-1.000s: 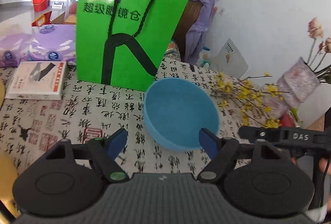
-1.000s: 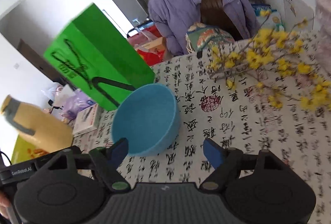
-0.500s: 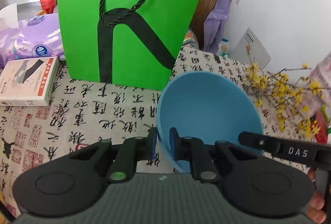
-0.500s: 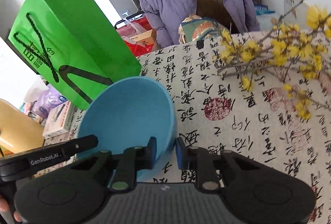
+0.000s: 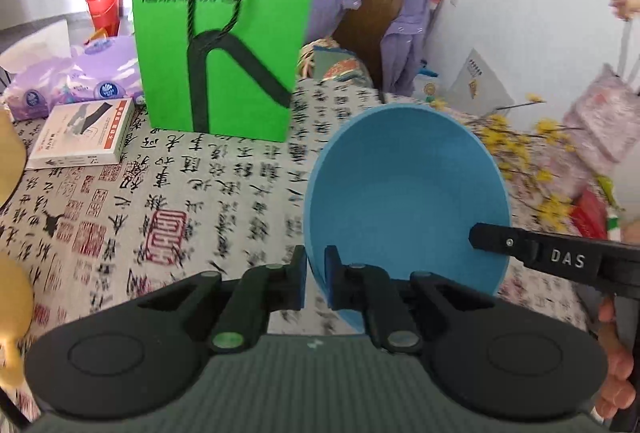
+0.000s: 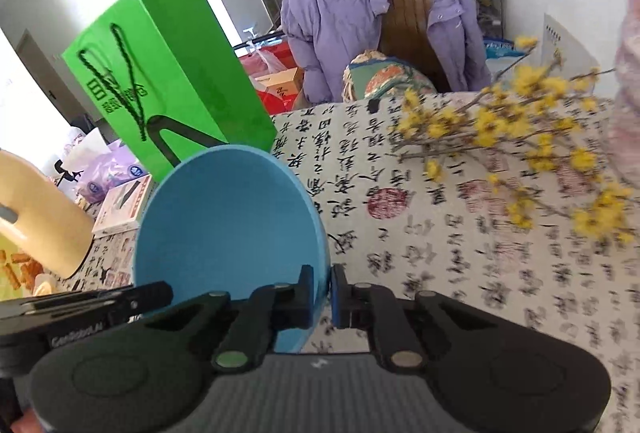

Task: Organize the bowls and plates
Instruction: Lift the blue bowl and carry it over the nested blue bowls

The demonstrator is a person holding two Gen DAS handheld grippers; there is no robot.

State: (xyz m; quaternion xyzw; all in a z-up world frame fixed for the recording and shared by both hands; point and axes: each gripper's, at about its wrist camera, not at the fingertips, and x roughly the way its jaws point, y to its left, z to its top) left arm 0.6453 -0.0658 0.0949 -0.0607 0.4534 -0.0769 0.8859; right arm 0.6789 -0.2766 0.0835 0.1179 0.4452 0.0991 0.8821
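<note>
Blue bowl (image 5: 408,193) rim pinched by left tool (image 5: 315,273), right tool (image 6: 322,291).

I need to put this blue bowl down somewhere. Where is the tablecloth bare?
Bare cloth lies left of the blue bowl, bordered by the green bag behind and the white box at the far left. Right of the bowl it is crowded: yellow flower branches sprawl across the cloth.

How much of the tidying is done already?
Nothing looks put away yet. Right now both tongs, the left tongs and the right tongs, have just closed on opposite edges of the blue bowl, with its rim pinched between them. Left to do: place it. A yellow dish waits nearby.
</note>
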